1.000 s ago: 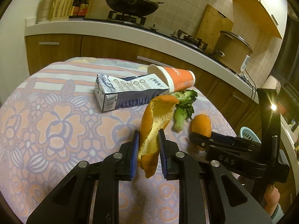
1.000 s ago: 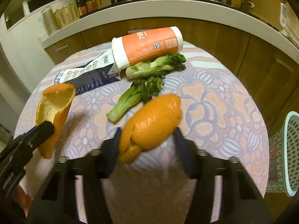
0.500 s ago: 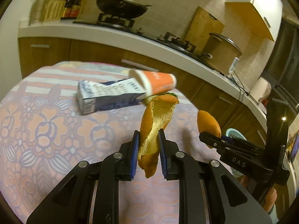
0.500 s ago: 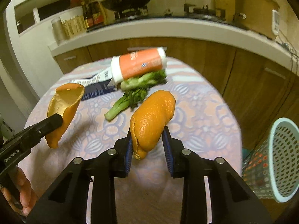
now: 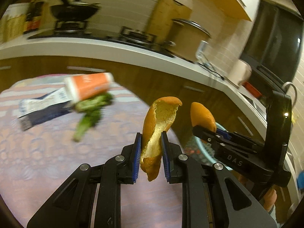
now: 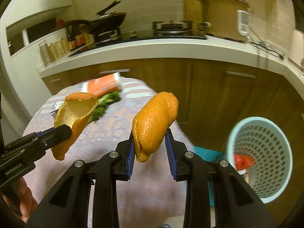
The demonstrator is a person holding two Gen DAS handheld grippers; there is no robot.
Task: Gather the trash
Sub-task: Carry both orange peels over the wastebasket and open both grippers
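Observation:
My left gripper (image 5: 151, 134) is shut on a long curled orange peel (image 5: 161, 114), held upright above the flowered tablecloth (image 5: 47, 152). To its right, my right gripper (image 5: 205, 129) carries a second peel (image 5: 202, 115). In the right wrist view the right gripper (image 6: 150, 133) is shut on that rounded orange peel (image 6: 155, 117), above the table's right edge. The left gripper (image 6: 64, 131) and its peel (image 6: 76, 112) hang at the left. A pale blue mesh basket (image 6: 269, 152) stands on the floor, lower right of the table.
An orange-and-white cup (image 5: 89, 85), a blue-white carton (image 5: 43, 108) and leafy greens (image 5: 89, 114) lie on the table's far side. Something red (image 6: 244, 160) sits inside the basket. Wooden cabinets (image 6: 209, 95) and a white counter with stove and pot run behind.
Both grippers have lifted and swung right with their peels, away from the table's middle. The right jaws closed onto their peel. The basket has come into fuller view.

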